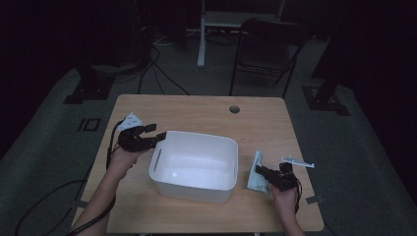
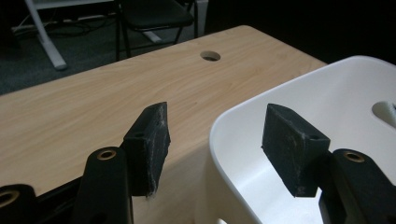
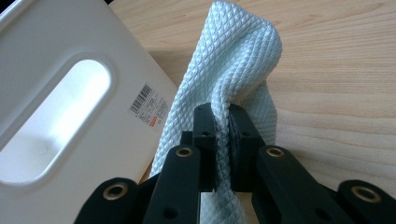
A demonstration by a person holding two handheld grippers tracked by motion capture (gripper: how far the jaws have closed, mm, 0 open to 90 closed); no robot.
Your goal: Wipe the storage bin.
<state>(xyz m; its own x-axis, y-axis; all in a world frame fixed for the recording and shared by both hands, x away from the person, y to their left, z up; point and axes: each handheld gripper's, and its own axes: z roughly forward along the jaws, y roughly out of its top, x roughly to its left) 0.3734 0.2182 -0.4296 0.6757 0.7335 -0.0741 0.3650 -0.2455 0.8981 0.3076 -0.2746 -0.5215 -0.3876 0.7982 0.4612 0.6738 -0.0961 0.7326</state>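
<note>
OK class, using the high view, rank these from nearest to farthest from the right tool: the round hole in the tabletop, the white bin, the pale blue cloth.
1. Pale blue cloth: clamped in the right tool.
2. White bin: just to its left, mid-table.
3. Round hole: near the table's far edge.

left gripper [image 1: 158,137] jaws spread wide, hand [image 1: 123,156] low at table's left | right gripper [image 1: 259,170] jaws pinched tight together, hand [image 1: 284,195] near front-right edge
</note>
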